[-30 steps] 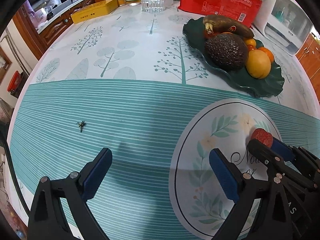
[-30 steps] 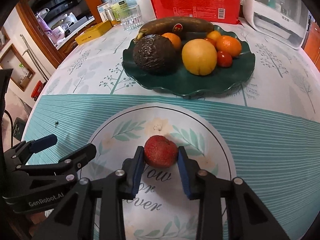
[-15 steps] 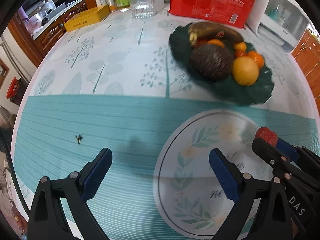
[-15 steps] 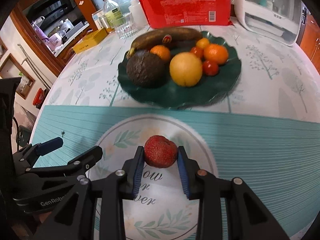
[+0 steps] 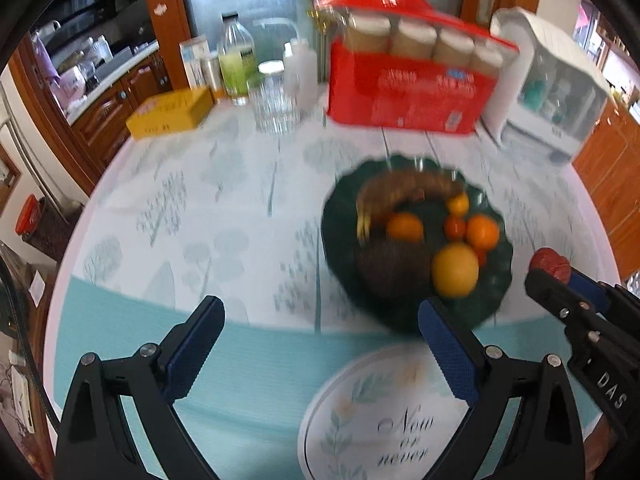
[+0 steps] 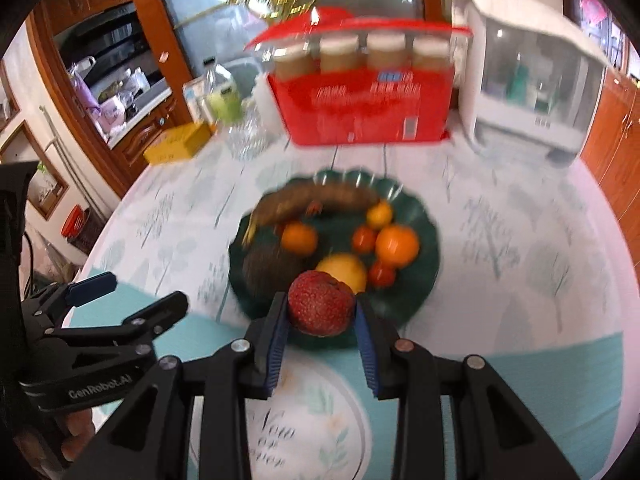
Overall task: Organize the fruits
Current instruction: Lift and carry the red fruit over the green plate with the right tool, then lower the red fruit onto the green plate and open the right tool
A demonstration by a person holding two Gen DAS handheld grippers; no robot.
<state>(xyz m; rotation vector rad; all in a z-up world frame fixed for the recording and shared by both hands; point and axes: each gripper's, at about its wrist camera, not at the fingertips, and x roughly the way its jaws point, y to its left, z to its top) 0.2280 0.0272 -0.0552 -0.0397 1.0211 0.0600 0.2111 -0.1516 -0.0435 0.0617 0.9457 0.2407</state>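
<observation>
My right gripper (image 6: 322, 320) is shut on a red bumpy fruit (image 6: 321, 308) and holds it in the air, in line with the near edge of the dark green fruit plate (image 6: 424, 220). The plate holds a brown banana (image 6: 320, 200), a dark avocado (image 6: 268, 268), oranges (image 6: 398, 246), small tomatoes and a yellow fruit. My left gripper (image 5: 320, 340) is open and empty above the table, left of the plate (image 5: 336, 216). The red fruit (image 5: 550, 264) and the right gripper show at the right of the left wrist view.
A red package of paper cups (image 6: 360, 108), a white appliance (image 6: 528, 80), a glass (image 5: 274, 108), bottles and a yellow box (image 5: 172, 112) stand at the table's far edge. A round printed patch on the tablecloth (image 5: 392, 412) lies below the grippers.
Both grippers have risen and tilted up, so the room behind now shows. The right gripper has lifted the red fruit off the printed patch towards the green plate.
</observation>
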